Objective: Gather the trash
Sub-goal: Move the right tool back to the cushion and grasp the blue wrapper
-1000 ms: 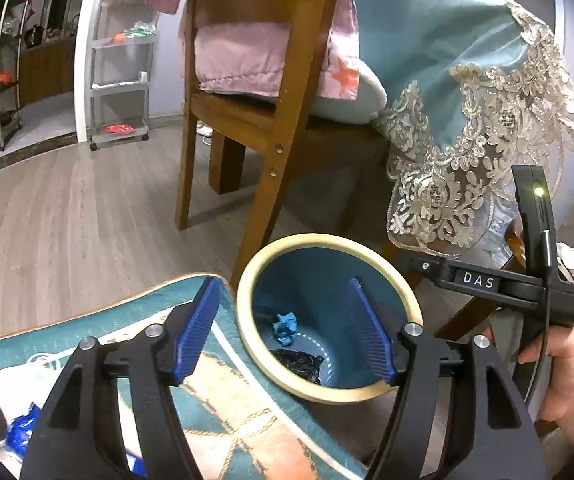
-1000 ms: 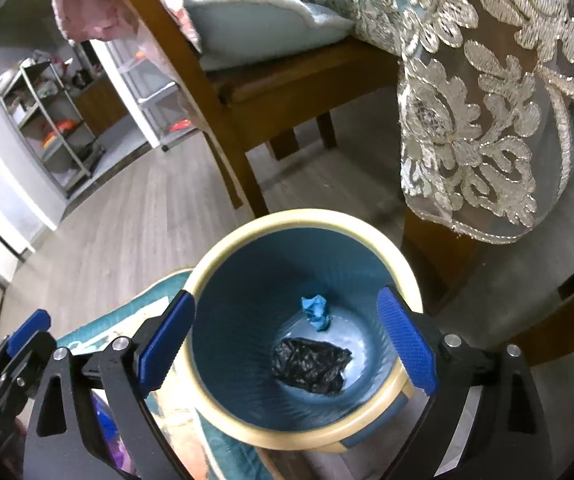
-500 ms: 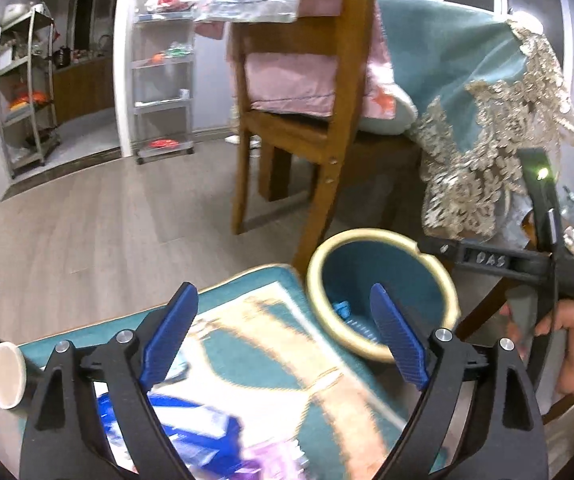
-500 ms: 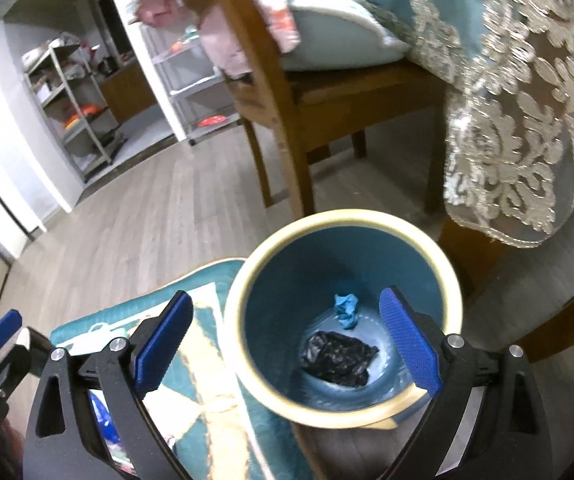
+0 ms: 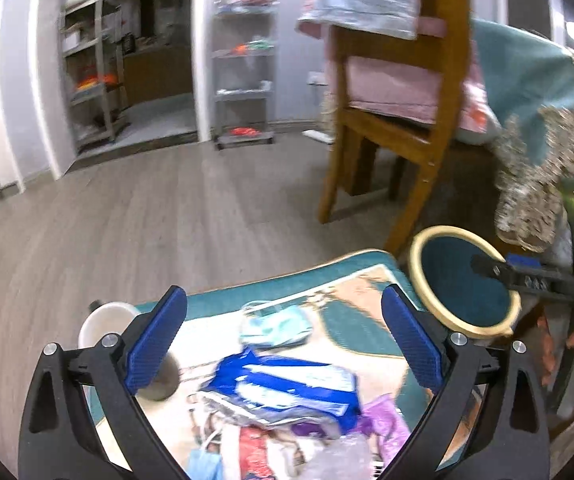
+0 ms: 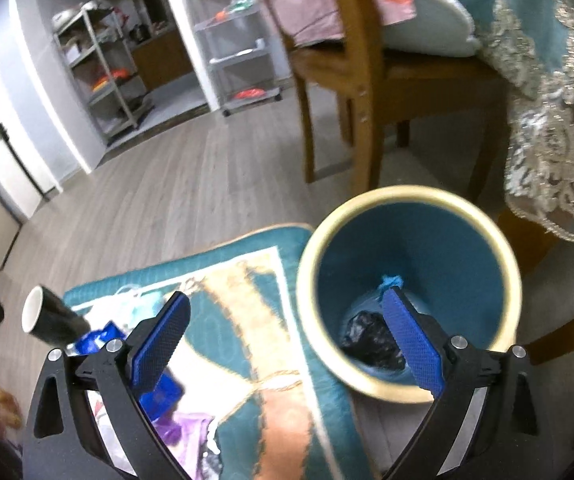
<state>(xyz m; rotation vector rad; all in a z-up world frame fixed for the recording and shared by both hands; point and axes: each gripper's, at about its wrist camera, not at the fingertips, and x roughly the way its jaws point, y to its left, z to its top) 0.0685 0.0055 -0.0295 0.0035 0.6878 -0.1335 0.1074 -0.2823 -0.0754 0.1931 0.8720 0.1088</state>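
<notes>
Below my empty, opening left gripper (image 5: 283, 340) wrappers (image 5: 287, 384), masks (image 5: 275, 322) and a cup (image 5: 107, 322) remain; my wide-open right gripper (image 6: 287, 340) holds nothing, bin (image 6: 407, 240) barely filled.

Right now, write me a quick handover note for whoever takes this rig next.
Left gripper: jaws opening, nothing between them, over the litter on the rug.
Right gripper: open, empty, beside the bin.
Done: black bag and blue scrap lie in the bin.
Left: blue wrapper, face mask, paper cup, purple wrapper.
</notes>
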